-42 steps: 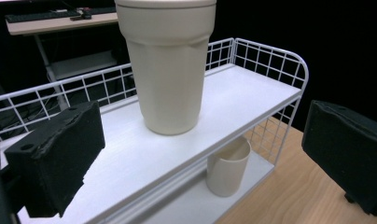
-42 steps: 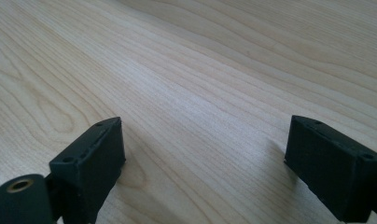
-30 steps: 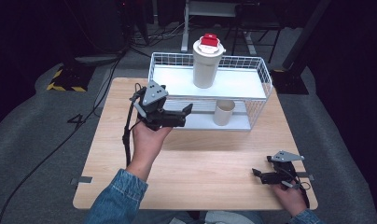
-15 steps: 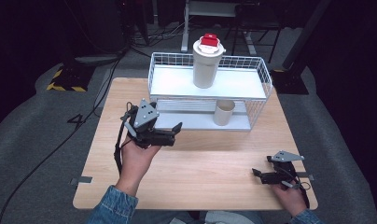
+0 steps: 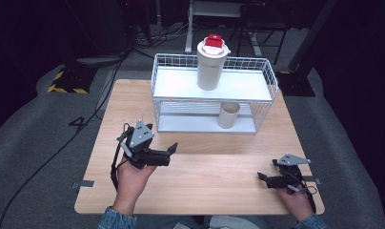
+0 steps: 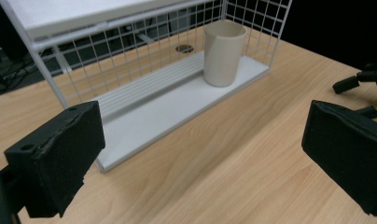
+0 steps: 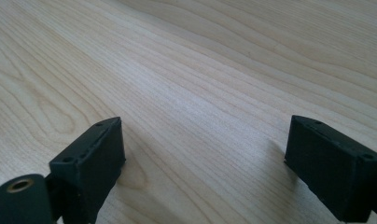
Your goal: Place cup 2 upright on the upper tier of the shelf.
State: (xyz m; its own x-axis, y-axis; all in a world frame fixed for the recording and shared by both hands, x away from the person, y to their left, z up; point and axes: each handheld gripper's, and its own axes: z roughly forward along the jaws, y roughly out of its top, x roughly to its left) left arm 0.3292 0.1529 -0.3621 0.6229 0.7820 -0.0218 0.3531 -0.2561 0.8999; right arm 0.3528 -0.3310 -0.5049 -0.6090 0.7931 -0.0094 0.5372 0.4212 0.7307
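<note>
My left gripper point(image 5: 168, 153) hovers open over the wooden table point(image 5: 214, 167), left of centre, with nothing between its jaws. It faces a white wire rack point(image 5: 262, 76) with two shelves. A short beige cup point(image 5: 228, 115) stands upright on the lower shelf, toward its right end, and is well ahead of my left gripper point(image 6: 200, 154) as the cup point(image 6: 222, 53) in the left gripper view. A tall beige cup with a red lid point(image 5: 212, 64) stands on the top shelf. My right gripper point(image 5: 262, 177) rests low at the table's front right, open over bare wood point(image 7: 205, 168).
The rack point(image 6: 144, 100) fills the back half of the table. Bare wood lies between the two grippers. The right gripper point(image 6: 359, 81) is at the right edge of the left gripper view. Dark floor, cables and a yellow-black striped block point(image 5: 66, 83) surround the table.
My left gripper has drawn back from the rack toward the person and down to the left, staying open. The right gripper has not moved.
</note>
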